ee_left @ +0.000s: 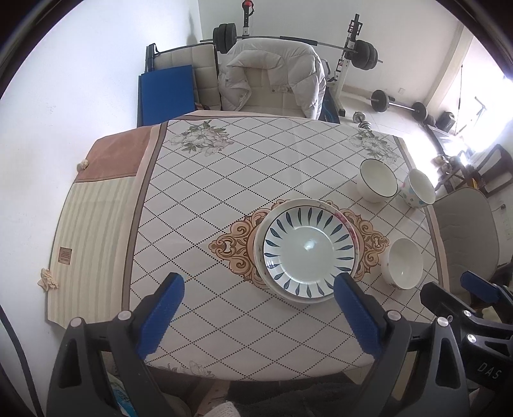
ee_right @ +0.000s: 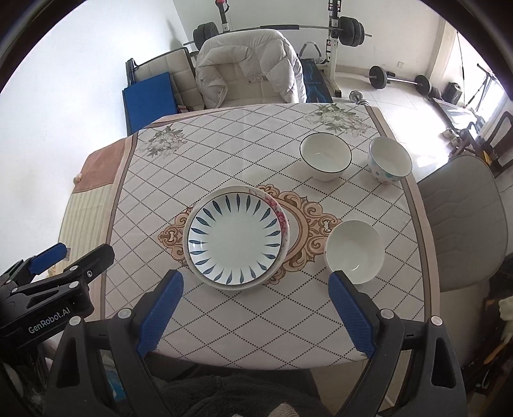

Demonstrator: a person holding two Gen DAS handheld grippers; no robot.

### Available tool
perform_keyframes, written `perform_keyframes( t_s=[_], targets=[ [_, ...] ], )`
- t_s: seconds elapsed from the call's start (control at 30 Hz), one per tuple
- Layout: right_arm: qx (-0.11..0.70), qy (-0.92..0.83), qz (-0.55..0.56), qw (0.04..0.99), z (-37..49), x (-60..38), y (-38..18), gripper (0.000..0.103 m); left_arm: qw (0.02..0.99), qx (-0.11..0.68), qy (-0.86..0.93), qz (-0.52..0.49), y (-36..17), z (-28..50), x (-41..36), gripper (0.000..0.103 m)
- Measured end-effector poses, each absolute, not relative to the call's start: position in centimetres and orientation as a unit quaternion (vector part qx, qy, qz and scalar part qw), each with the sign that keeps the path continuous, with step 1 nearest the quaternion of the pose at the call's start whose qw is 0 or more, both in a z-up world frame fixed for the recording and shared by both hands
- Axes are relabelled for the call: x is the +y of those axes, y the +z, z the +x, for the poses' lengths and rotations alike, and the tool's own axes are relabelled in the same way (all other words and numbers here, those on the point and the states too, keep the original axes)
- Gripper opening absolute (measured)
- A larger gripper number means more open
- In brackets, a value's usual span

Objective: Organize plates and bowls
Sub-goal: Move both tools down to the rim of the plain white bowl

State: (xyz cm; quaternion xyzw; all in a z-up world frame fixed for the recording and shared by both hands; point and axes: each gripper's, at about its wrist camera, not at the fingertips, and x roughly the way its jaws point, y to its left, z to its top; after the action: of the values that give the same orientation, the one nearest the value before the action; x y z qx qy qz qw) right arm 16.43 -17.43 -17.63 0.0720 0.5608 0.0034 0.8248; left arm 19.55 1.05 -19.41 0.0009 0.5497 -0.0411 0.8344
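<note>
A plate with blue leaf marks [ee_left: 309, 248] [ee_right: 235, 237] lies stacked on a pink-flowered plate [ee_left: 348, 224] [ee_right: 282, 213] at the table's middle. A plain white bowl [ee_left: 404, 263] [ee_right: 354, 250] stands right of the stack. A dark-rimmed white bowl [ee_left: 378, 179] [ee_right: 325, 155] and a spotted bowl [ee_left: 418, 189] [ee_right: 389, 163] stand at the far right. My left gripper [ee_left: 256, 282] is open and empty above the near table edge. My right gripper [ee_right: 256, 279] is open and empty, its right fingertip [ee_right: 340, 282] near the plain bowl.
The table [ee_left: 224, 179] wears a diamond-pattern cloth. A chair with a white jacket [ee_left: 272, 77] stands behind it, another chair [ee_right: 465, 218] at its right. Weight-lifting gear [ee_right: 349, 29] fills the back of the room. A wall is on the left.
</note>
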Motion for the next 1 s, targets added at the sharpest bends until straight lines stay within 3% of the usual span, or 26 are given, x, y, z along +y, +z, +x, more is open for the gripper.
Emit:
perform_keyframes(
  t_s=[0.33,0.63,0.67,0.8,0.9,1.0],
  targets=[
    [0.532,-0.052,0.124,0.836,15.4,-25.1,-17.7,0.094,0.860,0.506,-0.057,0.039,-18.9,21.4,-3.8,0.096],
    [0.586,-0.085,0.168,0.788,17.7,-37.7,-25.2,0.094,0.791,0.596,-0.131,0.033,-26.0,25.3,-13.9,0.093],
    [0.596,-0.080,0.173,0.780,18.2,-38.8,-26.5,0.093,0.783,0.607,-0.135,0.033,-27.1,25.7,-15.1,0.089],
    [0.644,-0.050,0.190,0.739,20.4,-42.1,-32.6,0.089,0.744,0.652,-0.139,0.034,-32.1,27.4,-19.6,0.052],
    [0.674,-0.026,0.192,0.713,22.2,-43.2,-36.7,0.082,0.711,0.688,-0.136,0.043,-35.8,28.3,-22.2,0.038],
    [0.696,-0.001,0.190,0.692,23.5,-43.7,-39.5,0.071,0.690,0.710,-0.132,0.046,-38.4,28.6,-24.0,0.038]
  ],
)
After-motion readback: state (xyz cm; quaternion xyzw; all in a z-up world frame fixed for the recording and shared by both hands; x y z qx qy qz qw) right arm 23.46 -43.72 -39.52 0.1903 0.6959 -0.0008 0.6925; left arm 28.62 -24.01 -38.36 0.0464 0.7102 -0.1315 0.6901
